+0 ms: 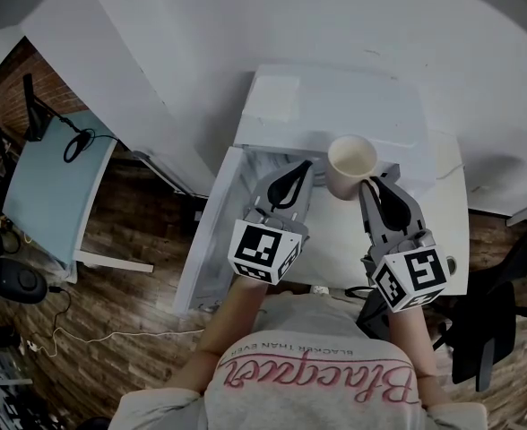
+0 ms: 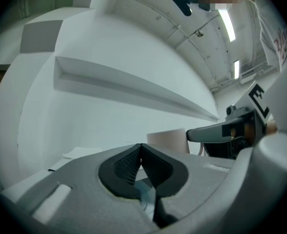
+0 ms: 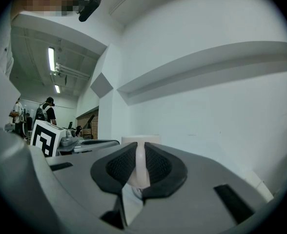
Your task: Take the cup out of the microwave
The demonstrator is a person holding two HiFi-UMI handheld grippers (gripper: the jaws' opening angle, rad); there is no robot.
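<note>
I see both tools in mid grey: my left gripper (image 1: 301, 167) and my right gripper (image 1: 371, 183) each carry black ribbed pads (image 3: 119, 167) and a white cube (image 1: 265, 251) printed with black square markers. The cup (image 1: 351, 161) at the right gripper's tips is plain cream. Ahead of both tips the microwave (image 1: 335, 106) is unpatterned white. Behind the tools the shirt (image 1: 317, 374) is grey with pink script, and the floor (image 1: 129, 285) left of the left gripper is brown wood planking.

Cup (image 1: 351, 164): cream, plain, upright, mouth facing up. Handle (image 3: 139, 165) clamped between jaws of right gripper (image 1: 372, 183). Cup held at front edge of microwave (image 1: 335, 106); whether clear of cavity cannot be told. Microwave white, boxy; door (image 1: 208, 231) swung open leftward.
</note>
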